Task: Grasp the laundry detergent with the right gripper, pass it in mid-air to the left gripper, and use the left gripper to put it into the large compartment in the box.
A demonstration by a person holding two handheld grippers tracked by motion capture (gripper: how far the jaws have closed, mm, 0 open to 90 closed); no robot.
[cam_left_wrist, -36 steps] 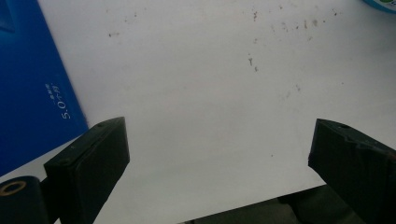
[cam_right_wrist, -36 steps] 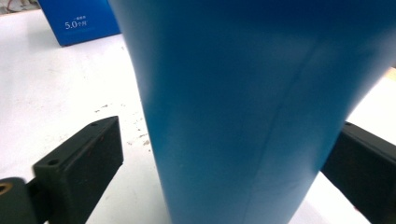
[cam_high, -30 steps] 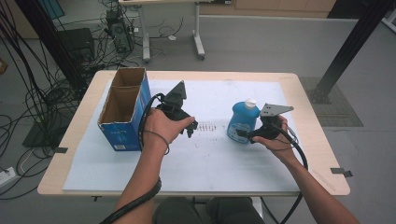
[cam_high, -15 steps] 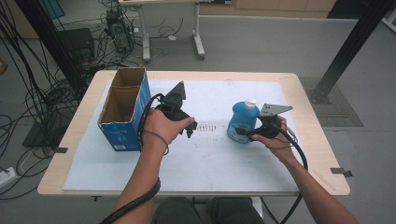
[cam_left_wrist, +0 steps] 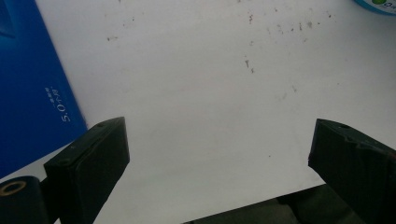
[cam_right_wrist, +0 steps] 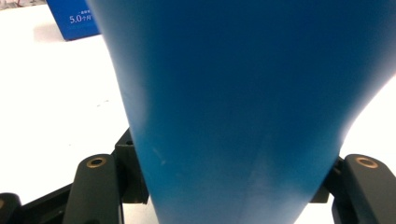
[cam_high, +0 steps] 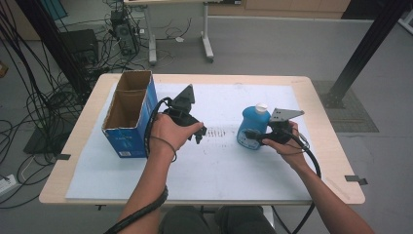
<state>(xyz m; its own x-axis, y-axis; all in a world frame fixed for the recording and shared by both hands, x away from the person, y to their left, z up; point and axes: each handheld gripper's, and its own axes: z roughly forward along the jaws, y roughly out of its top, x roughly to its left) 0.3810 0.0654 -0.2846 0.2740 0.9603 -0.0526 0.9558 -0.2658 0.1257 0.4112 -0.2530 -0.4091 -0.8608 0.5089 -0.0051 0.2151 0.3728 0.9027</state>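
A workshop floor strewn with cables lies behind a light wooden surface covered with a white sheet, where your two hands work. Your right gripper has just been closing its fingers on the blue bottle, which stands upright with its white cap on, right of centre; in the right gripper view the bottle's body sits between the fingers and they look to be pressed against it low down. Before you lift, make sure the grip is square on the body, and raise it straight so the rounded plastic does not slip or twist. Your left gripper waits beside the open blue box, fingers spread wide with nothing between them. The box reads "5.0" with small characters I cannot make out.
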